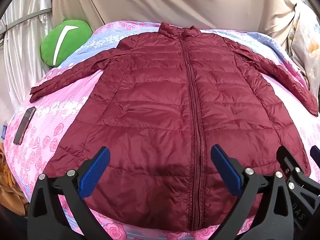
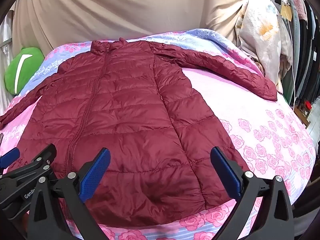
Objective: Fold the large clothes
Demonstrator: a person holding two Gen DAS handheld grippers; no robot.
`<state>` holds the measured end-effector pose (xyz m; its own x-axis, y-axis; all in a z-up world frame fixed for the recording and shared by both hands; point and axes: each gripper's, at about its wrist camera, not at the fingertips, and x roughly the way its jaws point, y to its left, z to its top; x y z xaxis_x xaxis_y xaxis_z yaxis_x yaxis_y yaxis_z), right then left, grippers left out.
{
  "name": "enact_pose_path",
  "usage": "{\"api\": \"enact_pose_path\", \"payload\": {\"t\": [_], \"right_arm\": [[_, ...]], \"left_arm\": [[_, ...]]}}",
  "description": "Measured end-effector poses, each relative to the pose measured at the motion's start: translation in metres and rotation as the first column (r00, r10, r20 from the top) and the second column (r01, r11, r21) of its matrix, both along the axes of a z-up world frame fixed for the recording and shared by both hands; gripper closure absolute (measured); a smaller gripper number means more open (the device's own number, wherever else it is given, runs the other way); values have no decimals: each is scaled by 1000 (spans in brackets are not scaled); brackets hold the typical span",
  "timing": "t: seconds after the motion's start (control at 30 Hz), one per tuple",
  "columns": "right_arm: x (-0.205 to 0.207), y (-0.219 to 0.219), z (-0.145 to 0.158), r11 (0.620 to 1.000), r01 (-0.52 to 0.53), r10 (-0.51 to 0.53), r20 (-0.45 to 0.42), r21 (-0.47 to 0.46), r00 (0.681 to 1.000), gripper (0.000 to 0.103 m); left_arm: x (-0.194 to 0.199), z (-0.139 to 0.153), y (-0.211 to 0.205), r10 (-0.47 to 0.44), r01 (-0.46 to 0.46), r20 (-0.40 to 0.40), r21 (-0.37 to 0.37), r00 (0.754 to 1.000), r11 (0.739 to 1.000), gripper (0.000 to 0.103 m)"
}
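Observation:
A dark red quilted jacket [image 1: 170, 108] lies flat and zipped on the bed, collar away from me, both sleeves spread out to the sides. It also shows in the right wrist view [image 2: 124, 124]. My left gripper [image 1: 160, 170] is open and empty, hovering above the jacket's lower hem near the zipper. My right gripper [image 2: 160, 172] is open and empty above the hem's right part. Each gripper's neighbour shows at the frame edge: the right one [image 1: 296, 172] in the left view, the left one [image 2: 30, 170] in the right view.
The bed has a pink and blue rose-print cover [image 2: 270, 132]. A phone [image 1: 24, 126] lies on the cover at the left, near the left sleeve cuff. A green cushion [image 1: 64, 42] sits at the back left. Beige cloth hangs behind; hanging clothes [image 2: 300, 60] stand at the right.

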<state>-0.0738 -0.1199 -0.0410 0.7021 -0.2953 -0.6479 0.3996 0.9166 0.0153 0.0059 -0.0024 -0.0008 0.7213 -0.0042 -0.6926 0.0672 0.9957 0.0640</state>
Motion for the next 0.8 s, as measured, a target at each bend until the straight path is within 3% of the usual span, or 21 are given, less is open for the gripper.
{"api": "enact_pose_path", "payload": {"t": [0.43,0.8], "right_arm": [[2,-1,-1,1000,1,-1,-2,-1,1000,5],[4,0,-2,1000,-1,1,0,0,1000,5]], "left_arm": [[1,-6,6,3,-4,-31,-36,1000,999,5],[2,-7,5,7,-7,-41,-11,999,1000,5]]}}
